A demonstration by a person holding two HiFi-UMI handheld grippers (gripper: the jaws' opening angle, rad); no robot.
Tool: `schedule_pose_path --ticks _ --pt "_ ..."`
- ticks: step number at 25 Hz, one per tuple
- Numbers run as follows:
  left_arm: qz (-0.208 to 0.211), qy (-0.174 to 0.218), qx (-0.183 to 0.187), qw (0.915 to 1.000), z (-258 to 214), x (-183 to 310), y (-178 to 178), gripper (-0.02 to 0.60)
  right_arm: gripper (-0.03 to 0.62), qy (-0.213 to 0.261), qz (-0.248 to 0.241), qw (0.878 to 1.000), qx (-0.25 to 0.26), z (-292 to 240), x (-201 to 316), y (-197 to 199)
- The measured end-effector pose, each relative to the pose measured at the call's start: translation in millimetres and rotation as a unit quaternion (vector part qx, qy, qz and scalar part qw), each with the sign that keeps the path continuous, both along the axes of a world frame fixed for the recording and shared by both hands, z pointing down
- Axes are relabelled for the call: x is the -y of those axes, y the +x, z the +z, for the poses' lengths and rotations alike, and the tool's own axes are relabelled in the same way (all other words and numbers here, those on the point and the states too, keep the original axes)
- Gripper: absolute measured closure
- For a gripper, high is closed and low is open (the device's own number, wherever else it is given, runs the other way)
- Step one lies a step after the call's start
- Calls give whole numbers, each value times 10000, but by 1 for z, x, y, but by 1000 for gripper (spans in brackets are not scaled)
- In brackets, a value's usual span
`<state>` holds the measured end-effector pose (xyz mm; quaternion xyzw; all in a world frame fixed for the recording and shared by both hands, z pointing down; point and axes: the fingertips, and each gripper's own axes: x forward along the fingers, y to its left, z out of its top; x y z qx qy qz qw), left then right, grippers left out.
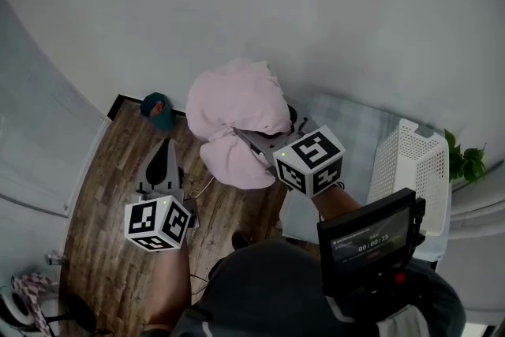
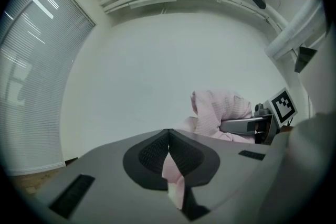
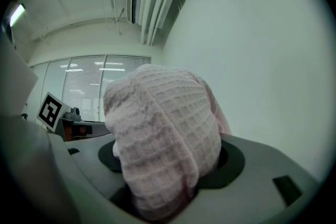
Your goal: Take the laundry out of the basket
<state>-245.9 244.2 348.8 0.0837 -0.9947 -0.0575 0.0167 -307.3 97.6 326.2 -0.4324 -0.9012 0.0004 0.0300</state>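
A pink waffle-knit cloth (image 1: 237,110) hangs bunched in the air over the wood floor, left of the white laundry basket (image 1: 410,162). My right gripper (image 1: 260,144) is shut on it, and the thick fold (image 3: 163,144) fills the space between its jaws. My left gripper (image 1: 166,158) is lower left of the cloth, pointing away from me. In the left gripper view its pads (image 2: 155,155) meet at the tips, with a narrow strip of pink fabric (image 2: 173,176) pinched between them. That strip is hidden in the head view. The held cloth (image 2: 220,113) also shows there, at right.
The basket stands at right on a pale grey mat (image 1: 347,130), with a green plant (image 1: 465,158) behind it. A teal cap-like item (image 1: 158,110) lies on the floor by the white wall. A checked cloth (image 1: 31,288) is at bottom left. A small screen (image 1: 371,241) hangs at my chest.
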Motion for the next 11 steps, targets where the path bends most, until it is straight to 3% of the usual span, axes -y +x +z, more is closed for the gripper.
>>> schedule_pose_path --ticks 11 --pt "32 -21 91 10000 -2 3 2 572 266 24 -5 10000 -67 4 -2 1"
